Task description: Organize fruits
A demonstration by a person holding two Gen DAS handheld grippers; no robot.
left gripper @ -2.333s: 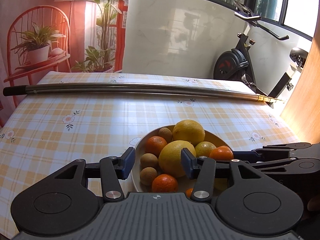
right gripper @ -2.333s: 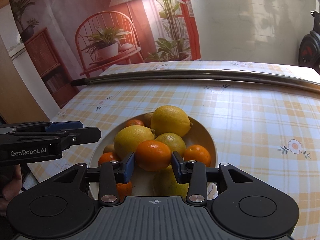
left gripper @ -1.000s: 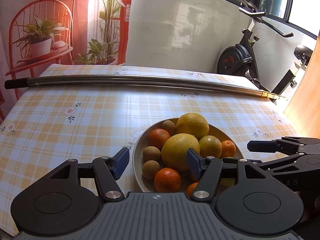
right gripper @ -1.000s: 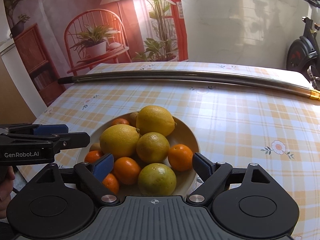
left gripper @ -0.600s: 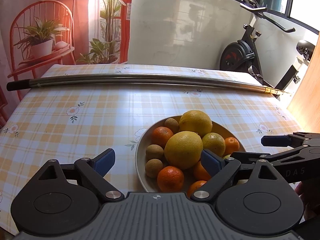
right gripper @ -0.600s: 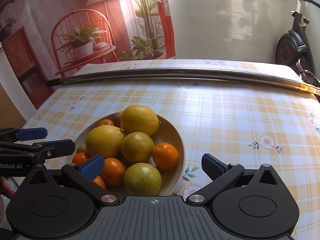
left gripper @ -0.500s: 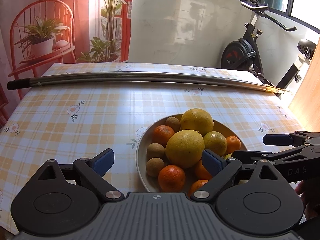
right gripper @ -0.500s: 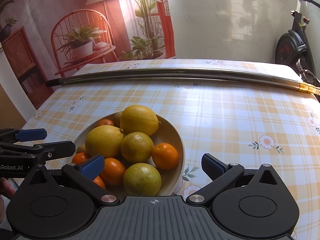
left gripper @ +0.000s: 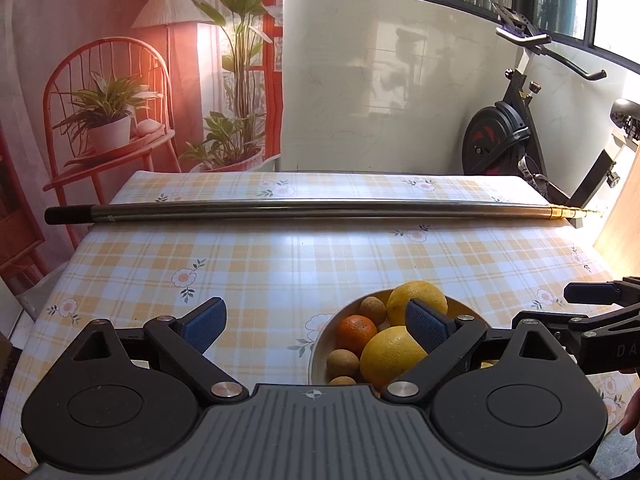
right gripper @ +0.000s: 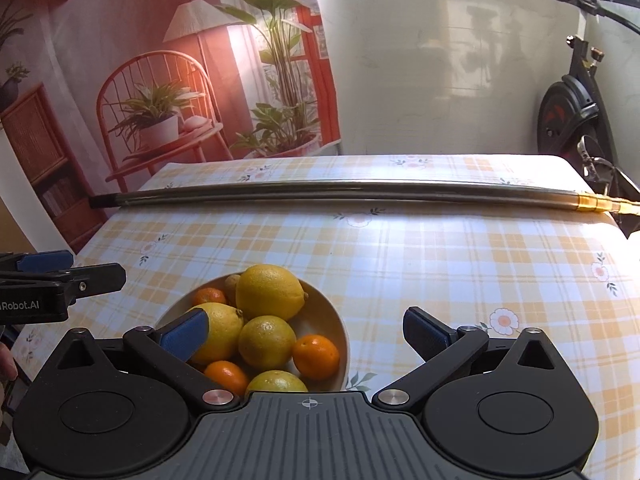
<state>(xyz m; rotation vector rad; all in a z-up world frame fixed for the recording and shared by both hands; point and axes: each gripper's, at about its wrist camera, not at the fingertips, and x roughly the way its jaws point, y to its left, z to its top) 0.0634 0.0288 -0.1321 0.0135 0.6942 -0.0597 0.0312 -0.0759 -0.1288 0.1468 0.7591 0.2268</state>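
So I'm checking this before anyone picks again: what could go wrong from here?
1. The fruit is heaped in the bowl; pulling a lower mandarin could send the top lemon rolling onto the table.
2. Both open tools, the left hand-held gripper and right hand-held gripper, sit close over one bowl and could collide.
3. The metal pole lies loose and may roll.
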